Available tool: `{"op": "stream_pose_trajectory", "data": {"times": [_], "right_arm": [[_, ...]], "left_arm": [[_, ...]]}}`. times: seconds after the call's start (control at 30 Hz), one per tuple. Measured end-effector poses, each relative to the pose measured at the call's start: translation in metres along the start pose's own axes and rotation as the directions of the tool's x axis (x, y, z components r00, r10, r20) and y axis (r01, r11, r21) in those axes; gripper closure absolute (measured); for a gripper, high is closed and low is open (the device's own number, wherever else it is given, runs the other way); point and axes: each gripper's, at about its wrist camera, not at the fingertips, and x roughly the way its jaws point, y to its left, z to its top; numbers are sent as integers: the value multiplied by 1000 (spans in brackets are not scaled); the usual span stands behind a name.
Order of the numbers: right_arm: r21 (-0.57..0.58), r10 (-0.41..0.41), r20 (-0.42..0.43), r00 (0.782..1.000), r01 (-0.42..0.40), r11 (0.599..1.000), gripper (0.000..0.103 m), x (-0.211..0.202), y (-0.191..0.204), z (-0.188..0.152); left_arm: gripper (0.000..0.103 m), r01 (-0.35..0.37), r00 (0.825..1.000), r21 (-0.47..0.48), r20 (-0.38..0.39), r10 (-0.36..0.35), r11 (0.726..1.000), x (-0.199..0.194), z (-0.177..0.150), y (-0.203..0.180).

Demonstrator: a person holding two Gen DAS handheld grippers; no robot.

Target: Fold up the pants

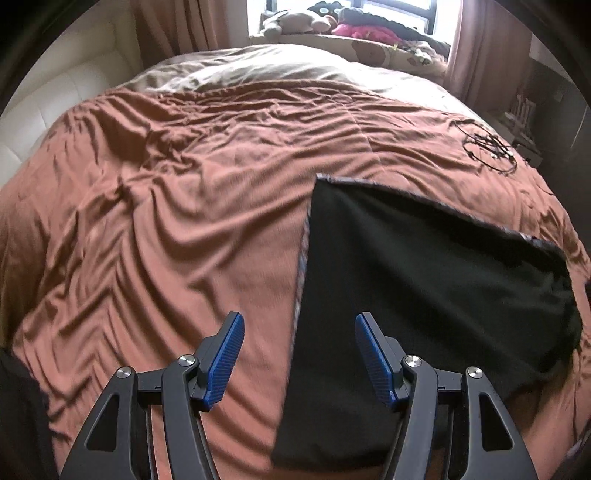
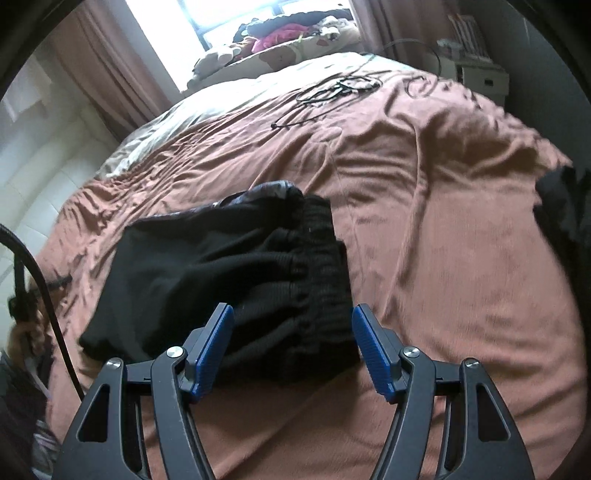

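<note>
Black pants (image 1: pixel 424 280) lie folded on the rust-brown bedspread (image 1: pixel 184 206), with a striped trim showing along their edges. In the left wrist view my left gripper (image 1: pixel 299 325) hovers above the pants' left edge, open, with nothing between its blue pads (image 1: pixel 225 358). In the right wrist view the same pants (image 2: pixel 221 273) show their ribbed elastic waistband (image 2: pixel 317 280) on the right side. My right gripper (image 2: pixel 291 317) hangs open over that waistband, clear of the cloth.
A coil of black cable (image 1: pixel 487 147) lies on the bedspread near its far right; in the right wrist view that cable (image 2: pixel 336 88) sits far up the bed. Another dark garment (image 2: pixel 565 214) lies at the right edge. Stuffed toys and clothes (image 1: pixel 332 26) crowd the windowsill.
</note>
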Motion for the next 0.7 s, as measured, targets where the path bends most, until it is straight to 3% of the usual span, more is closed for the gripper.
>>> {"op": "stream_pose_trajectory", "data": {"times": [0.33,0.5,0.7], "right_arm": [[148,138,-28,990,-132,980,38,6,-27,-23],[259,268,-35,963,-250,933,38,28,-40,-35],[357,358,-35,933,-323,876,38,58,-52,-43]], "left_arm": [[38,31,999,-84,-18,-33,996,-15,-51,8],[38,40,999,-128,-25,-44,991,-19,-77,13],[38,53,998,-182,-20,-58,982,-20,-95,16]]}}
